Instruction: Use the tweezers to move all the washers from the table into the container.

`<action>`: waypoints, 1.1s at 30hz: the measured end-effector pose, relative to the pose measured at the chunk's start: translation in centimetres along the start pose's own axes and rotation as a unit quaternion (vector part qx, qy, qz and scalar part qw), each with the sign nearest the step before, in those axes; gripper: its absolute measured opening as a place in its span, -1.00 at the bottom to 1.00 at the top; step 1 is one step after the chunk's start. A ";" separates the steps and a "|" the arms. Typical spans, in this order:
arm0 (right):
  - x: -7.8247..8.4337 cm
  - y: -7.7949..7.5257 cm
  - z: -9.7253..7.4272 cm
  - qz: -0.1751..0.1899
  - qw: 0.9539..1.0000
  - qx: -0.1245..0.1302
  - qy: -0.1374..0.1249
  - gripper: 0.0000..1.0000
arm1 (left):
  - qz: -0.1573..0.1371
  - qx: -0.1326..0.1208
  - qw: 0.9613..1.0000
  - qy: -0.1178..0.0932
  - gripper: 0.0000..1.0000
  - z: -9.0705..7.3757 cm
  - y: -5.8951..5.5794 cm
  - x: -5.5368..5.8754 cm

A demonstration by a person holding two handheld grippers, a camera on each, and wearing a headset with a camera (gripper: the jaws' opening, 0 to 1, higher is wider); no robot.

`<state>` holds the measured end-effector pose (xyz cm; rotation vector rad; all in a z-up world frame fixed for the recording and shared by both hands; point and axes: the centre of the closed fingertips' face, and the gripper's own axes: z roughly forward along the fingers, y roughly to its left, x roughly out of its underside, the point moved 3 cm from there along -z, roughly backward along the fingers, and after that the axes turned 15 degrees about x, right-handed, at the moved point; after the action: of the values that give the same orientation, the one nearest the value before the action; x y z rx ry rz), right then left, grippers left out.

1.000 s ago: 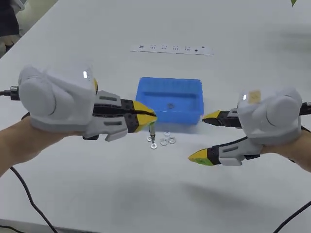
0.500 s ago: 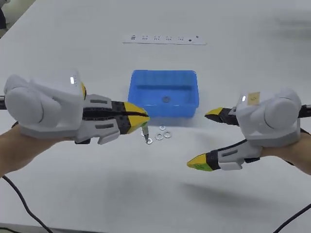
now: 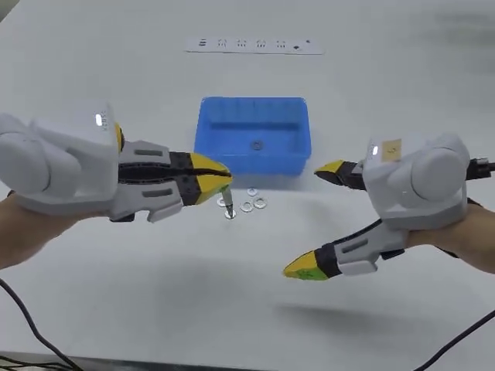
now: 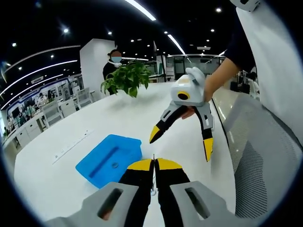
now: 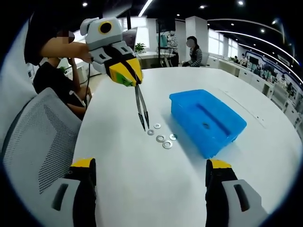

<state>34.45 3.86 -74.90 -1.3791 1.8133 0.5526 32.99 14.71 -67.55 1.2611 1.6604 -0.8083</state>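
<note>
Bright, even light from ceiling strips point(image 4: 140, 9) washes the white surface point(image 3: 155, 309). A soft shadow lies under the right tool point(image 3: 303, 220). The head view's far corners blur; both gripper views bend strongly at the edges.

Open-plan office (desks point(image 4: 33, 125), mesh chairs point(image 5: 38, 142))

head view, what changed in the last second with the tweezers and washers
The left gripper, shut on the tweezers, has lowered their tips slightly toward the nearest washer; nothing lifted or released yet. Unchanged: four washers on the table, one washer in the container, right gripper open. The overall shift is camera motion.
</note>
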 end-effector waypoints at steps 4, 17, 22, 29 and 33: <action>-0.2 0.3 0.0 0.001 1.000 -0.008 -0.002 1.00 | 0.002 -0.001 1.000 0.003 -0.90 0.1 0.3 0.1; -0.1 1.2 -0.1 0.011 0.999 -0.031 -0.001 1.00 | 0.007 0.005 1.000 0.007 -0.90 0.7 0.3 0.5; 0.0 1.4 0.0 0.013 0.999 -0.036 0.000 1.00 | 0.007 0.005 1.000 0.004 -0.90 0.7 0.4 0.6; -0.8 1.5 0.8 0.010 0.999 -0.046 0.000 0.89 | -0.002 0.026 0.999 0.024 -0.90 0.4 0.4 0.8; -2.2 1.8 1.9 0.010 0.998 -0.060 -0.010 0.68 | 0.008 0.041 0.998 0.053 -0.90 0.1 0.2 1.1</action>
<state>33.55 7.14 -74.52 -1.4320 1.8042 0.6934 33.12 15.09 -68.57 1.3935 1.7125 -0.8194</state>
